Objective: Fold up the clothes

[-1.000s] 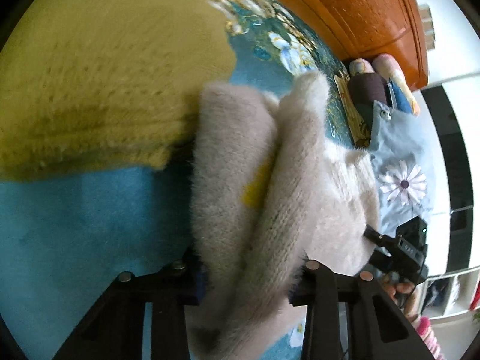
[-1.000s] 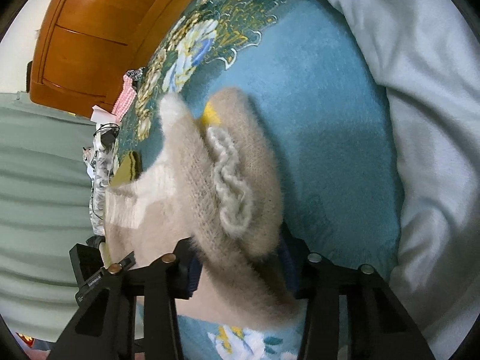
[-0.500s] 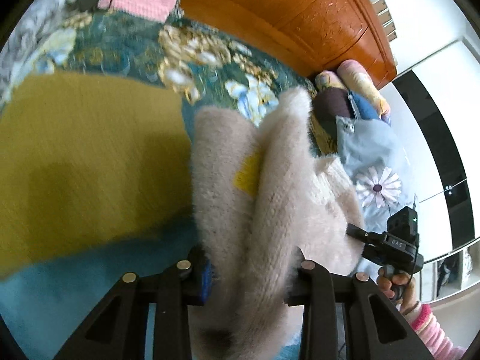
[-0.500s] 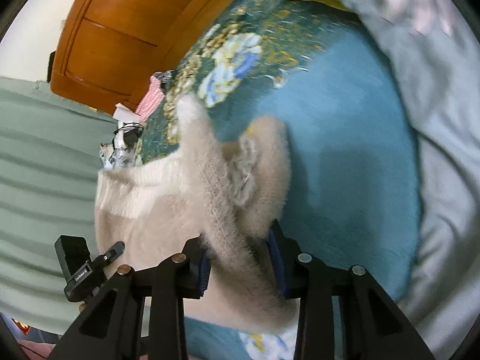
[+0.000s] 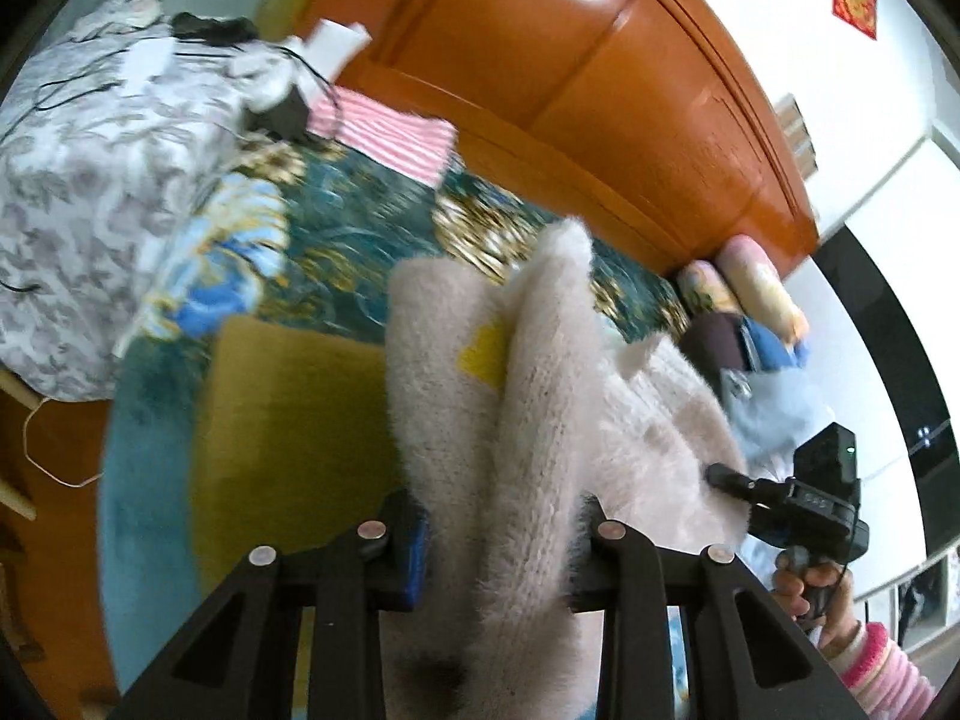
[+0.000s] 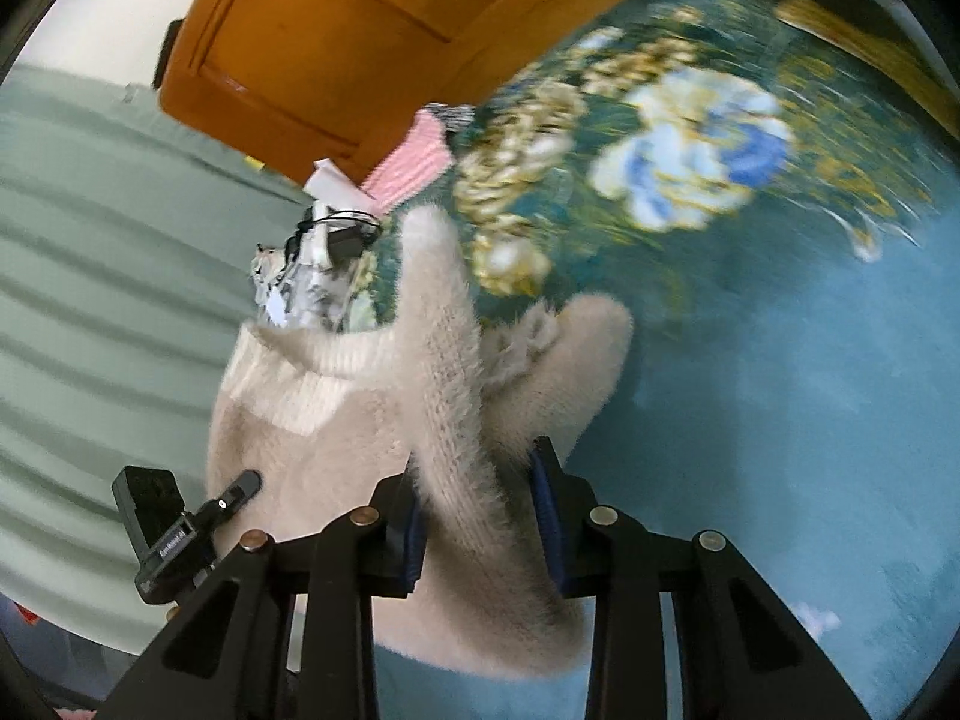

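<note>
Nearest the lens, the left tongs [image 5: 504, 534] pinch a bunched fold of the fuzzy beige sweater [image 5: 540, 420]; the right tongs [image 6: 480, 510] likewise clamp a thick gather of it. The sweater hangs between them above the bed, rising toward 12 o'clock (a yellow tag [image 5: 483, 354] peeks from a crease). At 9 o'clock in the left view lies a mustard-yellow garment [image 5: 288, 420] on the teal floral bedspread [image 6: 780, 360]. Judging by this, folding is barely begun: the sweater is not yet laid flat.
</note>
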Demonstrator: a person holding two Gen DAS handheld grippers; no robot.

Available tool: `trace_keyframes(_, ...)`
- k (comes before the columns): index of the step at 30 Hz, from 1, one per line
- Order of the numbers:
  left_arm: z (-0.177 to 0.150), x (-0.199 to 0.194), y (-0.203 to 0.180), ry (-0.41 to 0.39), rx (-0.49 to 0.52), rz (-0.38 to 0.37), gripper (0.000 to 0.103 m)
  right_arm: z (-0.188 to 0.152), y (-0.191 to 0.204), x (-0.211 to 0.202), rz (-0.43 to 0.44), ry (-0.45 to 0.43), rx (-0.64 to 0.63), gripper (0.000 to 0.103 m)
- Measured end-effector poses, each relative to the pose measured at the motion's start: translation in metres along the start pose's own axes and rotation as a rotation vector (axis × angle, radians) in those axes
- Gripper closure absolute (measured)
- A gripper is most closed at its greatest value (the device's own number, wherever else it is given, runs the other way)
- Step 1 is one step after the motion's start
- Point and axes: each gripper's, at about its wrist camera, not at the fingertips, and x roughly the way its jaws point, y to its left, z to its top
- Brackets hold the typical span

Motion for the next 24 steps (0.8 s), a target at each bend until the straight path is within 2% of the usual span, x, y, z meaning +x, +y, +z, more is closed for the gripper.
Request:
trace_keyframes(4,0.004,0.0,0.024,-0.023,-0.048,-0.018,0.07,0.008,0.01,0.022,0.031,-0.037,0.015,0.07)
trace_keyframes(10,-0.002,0.001,0.028,-0.03,-0.105,-0.083,0.072,0.011,0.004,0.025,0.062,-0.011,0.08,0.07)
trace_keyframes(13,0.01,-0.007,0.011,-0.059,-0.069,-0.123,0.072,0.018,0.012,0.018,0.056,-0.006,0.055,0.071)
trace_keyframes(17,0.025,-0.031,-0.013,-0.145,0.031,-0.155,0.072,0.028,0.031,0.005,0.11,-0.05,0.007,0.071)
trace_keyframes(19,0.026,-0.038,-0.012,-0.179,0.059,-0.132,0.072,0.032,0.042,0.001,0.17,-0.083,-0.025,0.073)
trace_keyframes(20,0.025,-0.036,-0.005,-0.178,0.049,-0.112,0.072,0.032,0.044,0.005,0.159,-0.08,-0.038,0.073)
trace_keyframes(22,0.018,-0.021,0.021,-0.136,-0.032,-0.069,0.072,0.028,0.045,0.023,0.087,-0.036,-0.061,0.073)
trace_keyframes(24,0.003,-0.003,0.051,-0.078,-0.129,-0.006,0.072,0.017,0.034,0.046,0.008,0.048,-0.051,0.073)
